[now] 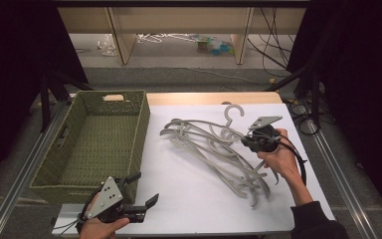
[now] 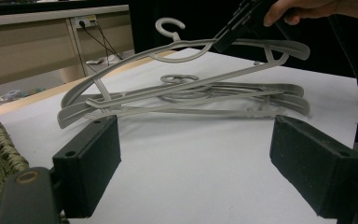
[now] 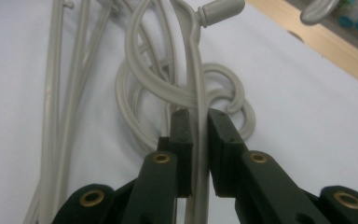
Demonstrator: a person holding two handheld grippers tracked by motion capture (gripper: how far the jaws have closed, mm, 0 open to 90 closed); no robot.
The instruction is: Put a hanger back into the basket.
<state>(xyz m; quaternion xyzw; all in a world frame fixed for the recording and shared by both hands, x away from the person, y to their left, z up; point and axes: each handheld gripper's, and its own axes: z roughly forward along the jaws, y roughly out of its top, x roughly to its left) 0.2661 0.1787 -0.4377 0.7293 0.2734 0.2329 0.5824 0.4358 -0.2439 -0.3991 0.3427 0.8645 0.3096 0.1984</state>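
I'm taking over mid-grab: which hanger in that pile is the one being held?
Start at the white table, right of the green woven basket, where grey plastic hangers lie piled. The held hanger is the top one, its shoulder clamped in the right gripper. It alone tilts off the pile, hook toward the far edge.

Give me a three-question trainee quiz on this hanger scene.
1. True or false: the right gripper is shut on a grey hanger.
2. The left gripper is: A) open, holding nothing B) shut on a hanger C) inside the basket.
3. What stands left of the hanger pile in the high view?

Key: 1 true. 2 A. 3 a green woven basket, nothing visible inside it.
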